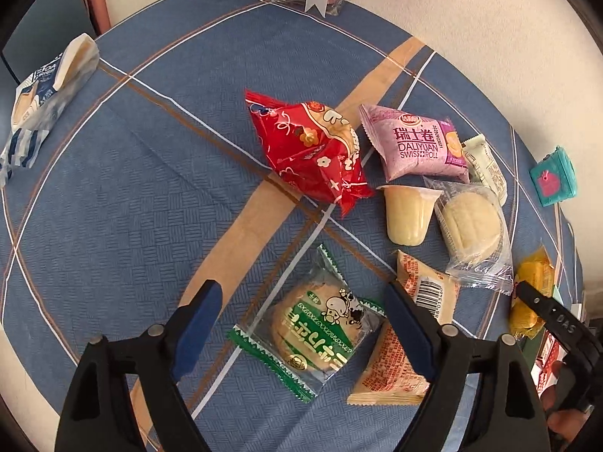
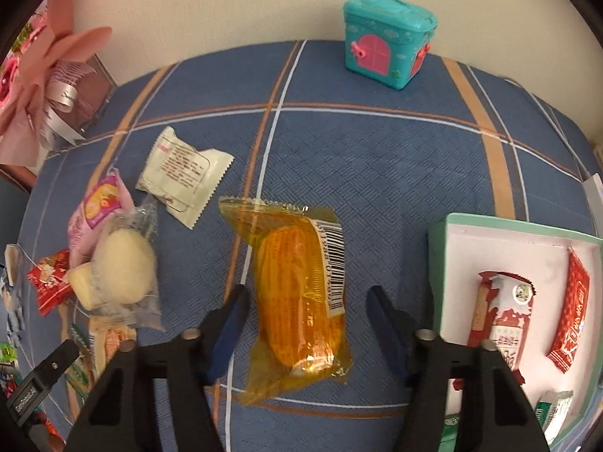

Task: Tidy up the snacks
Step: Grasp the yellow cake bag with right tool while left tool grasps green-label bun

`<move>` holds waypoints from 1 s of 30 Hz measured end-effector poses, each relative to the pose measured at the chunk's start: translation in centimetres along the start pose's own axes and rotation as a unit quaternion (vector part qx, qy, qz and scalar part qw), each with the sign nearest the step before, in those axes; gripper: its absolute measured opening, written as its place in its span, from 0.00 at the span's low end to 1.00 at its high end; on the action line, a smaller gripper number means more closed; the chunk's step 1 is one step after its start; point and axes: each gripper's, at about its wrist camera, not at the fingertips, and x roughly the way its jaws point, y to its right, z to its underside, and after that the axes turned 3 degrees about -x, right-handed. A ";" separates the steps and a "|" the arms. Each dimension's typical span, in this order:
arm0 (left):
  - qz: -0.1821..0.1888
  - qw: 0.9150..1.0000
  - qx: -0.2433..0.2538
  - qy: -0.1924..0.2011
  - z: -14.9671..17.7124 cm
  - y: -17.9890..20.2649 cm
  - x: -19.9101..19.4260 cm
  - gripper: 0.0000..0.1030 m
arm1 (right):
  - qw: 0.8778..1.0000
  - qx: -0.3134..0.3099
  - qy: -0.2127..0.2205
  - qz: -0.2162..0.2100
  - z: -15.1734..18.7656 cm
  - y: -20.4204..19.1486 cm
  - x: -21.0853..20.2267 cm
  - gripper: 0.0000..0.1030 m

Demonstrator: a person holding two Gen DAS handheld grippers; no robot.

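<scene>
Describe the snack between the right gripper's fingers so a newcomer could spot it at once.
On the blue plaid tablecloth, just left of the green-rimmed white box, lies a clear yellow wrapper holding an oblong golden ridged cake. It is the only yellow see-through packet, with a white barcode strip along one edge.

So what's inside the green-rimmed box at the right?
The green-rimmed box holds a red-and-white packet, a red packet and a green-and-white packet. The right hand-held gripper covers its near corner.

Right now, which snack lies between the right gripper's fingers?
The orange-wrapped snack; the right gripper straddles it, while the other packets lie away to its left.
</scene>
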 end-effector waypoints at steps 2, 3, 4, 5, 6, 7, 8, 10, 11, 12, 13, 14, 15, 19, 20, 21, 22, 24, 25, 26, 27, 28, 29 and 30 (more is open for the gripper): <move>-0.001 1.000 0.003 -0.003 0.1 0.0 0.2 0.80 | 1.000 -0.004 -0.003 -0.001 0.2 -0.2 0.1 0.43; 0.000 1.000 0.005 -0.005 0.1 0.1 0.3 0.79 | 1.000 -0.008 -0.003 0.001 0.4 -0.3 0.1 0.43; 0.002 1.000 0.006 -0.008 0.1 0.1 0.5 0.74 | 1.000 -0.011 -0.003 0.002 0.5 -0.4 0.1 0.42; 0.003 1.000 0.009 -0.011 0.1 0.1 0.7 0.71 | 1.000 -0.013 -0.005 0.003 0.8 -0.5 0.0 0.42; 0.000 1.000 0.014 -0.013 0.2 0.2 0.8 0.71 | 1.000 -0.012 -0.007 0.002 1.1 -0.6 -0.1 0.42; -0.003 1.000 0.018 -0.016 0.3 0.3 1.0 0.70 | 1.000 -0.009 -0.010 0.000 1.4 -0.6 -0.1 0.42; -0.004 1.000 0.020 -0.017 0.4 0.4 1.1 0.69 | 1.000 -0.007 -0.012 -0.003 1.8 -0.7 -0.2 0.42; -0.006 1.000 0.023 -0.018 0.5 0.5 1.4 0.68 | 1.000 -0.003 -0.015 -0.007 2.7 -0.7 -0.4 0.41; -0.008 1.000 0.025 -0.016 0.6 0.6 1.5 0.64 | 1.000 -0.004 -0.015 -0.007 3.2 -0.7 -0.6 0.41; -0.011 1.000 0.026 -0.015 0.7 0.7 1.4 0.62 | 1.000 -0.003 -0.014 -0.007 3.6 -0.8 -0.7 0.41; -0.013 0.999 0.027 -0.014 0.7 0.8 1.5 0.59 | 1.000 -0.002 -0.014 -0.008 4.1 -0.8 -0.8 0.41; -0.013 0.999 0.029 -0.014 0.9 0.8 1.5 0.58 | 1.000 0.003 -0.014 -0.011 4.6 -0.8 -1.0 0.41; -0.012 0.999 0.029 -0.014 0.9 0.8 1.5 0.57 | 1.000 0.008 -0.015 -0.015 5.1 -0.9 -1.1 0.41; 0.000 1.000 0.014 -0.017 0.9 0.3 1.2 0.56 | 0.999 0.026 -0.019 -0.024 6.6 -0.8 -1.5 0.41; 0.004 1.000 0.007 -0.018 0.9 -0.2 1.0 0.56 | 0.999 0.027 -0.019 -0.025 6.9 -0.9 -1.6 0.41; 0.009 1.000 0.003 -0.015 0.8 -0.5 0.7 0.56 | 0.999 0.029 -0.018 -0.025 7.2 -0.9 -1.6 0.41; 0.009 1.000 0.003 -0.009 0.7 -0.8 0.3 0.56 | 0.999 0.029 -0.017 -0.025 7.5 -1.1 -1.6 0.41; -0.001 1.000 -0.003 0.007 0.4 -1.7 -0.5 0.57 | 0.999 0.030 -0.014 -0.025 8.0 -1.2 -1.8 0.41; -0.002 1.000 -0.009 0.012 0.3 -2.1 -0.8 0.59 | 0.999 0.032 -0.013 -0.027 8.4 -1.1 -1.9 0.41; 0.000 1.000 -0.019 0.016 0.2 -2.6 -1.0 0.63 | 0.999 0.034 -0.013 -0.029 8.8 -1.0 -2.1 0.41; 0.005 0.999 -0.028 0.017 0.1 -3.1 -1.1 0.66 | 0.999 0.037 -0.014 -0.033 9.0 -0.9 -2.1 0.41; 0.012 0.999 -0.036 0.014 0.0 -3.5 -1.1 0.68 | 0.998 0.040 -0.015 -0.036 9.4 -0.8 -2.2 0.41; 0.017 0.999 -0.041 0.008 0.0 -3.9 -0.9 0.68 | 0.998 0.041 -0.016 -0.039 9.7 -0.8 -2.4 0.41; 0.018 0.999 -0.040 0.004 0.0 -3.9 -0.7 0.68 | 0.998 0.041 -0.017 -0.041 10.1 -0.8 -2.5 0.41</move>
